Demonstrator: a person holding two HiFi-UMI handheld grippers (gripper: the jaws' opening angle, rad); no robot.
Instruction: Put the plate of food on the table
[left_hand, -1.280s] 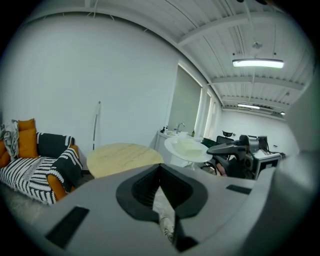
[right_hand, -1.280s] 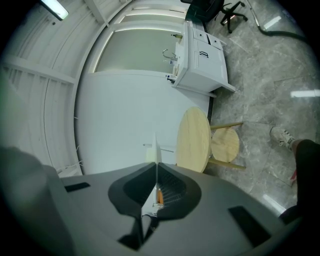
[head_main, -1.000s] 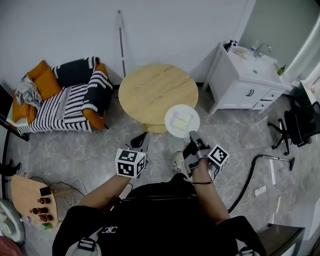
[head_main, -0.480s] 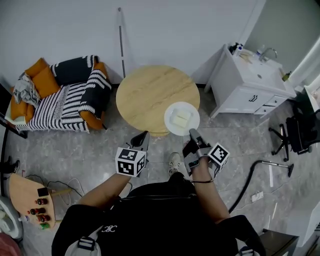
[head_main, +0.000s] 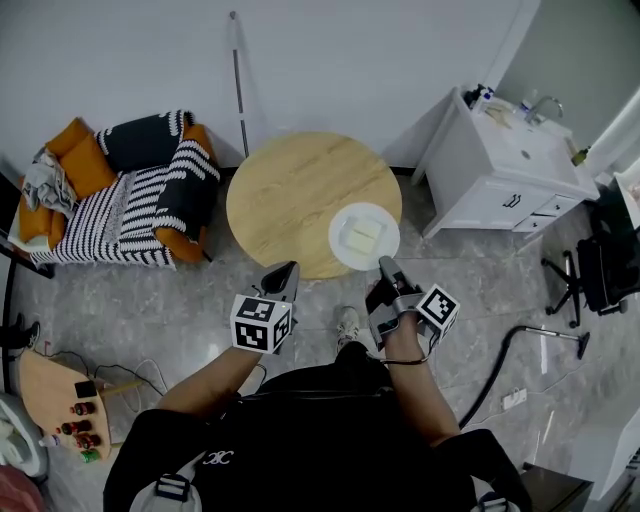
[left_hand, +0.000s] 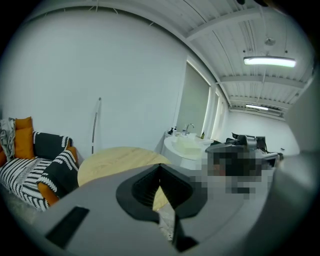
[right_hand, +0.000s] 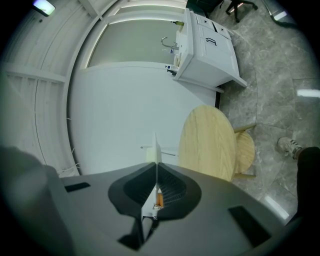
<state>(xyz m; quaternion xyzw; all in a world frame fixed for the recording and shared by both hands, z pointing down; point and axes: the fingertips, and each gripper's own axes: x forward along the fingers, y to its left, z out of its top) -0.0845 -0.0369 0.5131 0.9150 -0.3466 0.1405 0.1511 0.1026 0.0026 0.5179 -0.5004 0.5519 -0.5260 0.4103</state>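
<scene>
A white plate (head_main: 364, 236) with pale yellow food blocks hangs over the near right edge of the round wooden table (head_main: 290, 190). My right gripper (head_main: 384, 267) is shut on the plate's near rim. In the right gripper view the plate (right_hand: 156, 146) shows edge-on as a thin white line between the jaws, with the table (right_hand: 210, 145) beyond. My left gripper (head_main: 285, 272) hovers over the floor just short of the table, shut with nothing in it. In the left gripper view its jaws (left_hand: 161, 172) meet, and the table (left_hand: 115, 159) lies ahead.
A striped sofa with orange cushions (head_main: 130, 190) stands left of the table. A white sink cabinet (head_main: 505, 165) stands to the right, with an office chair (head_main: 600, 265) and a vacuum hose (head_main: 520, 335) beyond. A thin pole (head_main: 240, 70) leans on the wall.
The table has drawn nearer and the plate now overlaps more of its near right edge. Both grippers keep the same pose and grip.
</scene>
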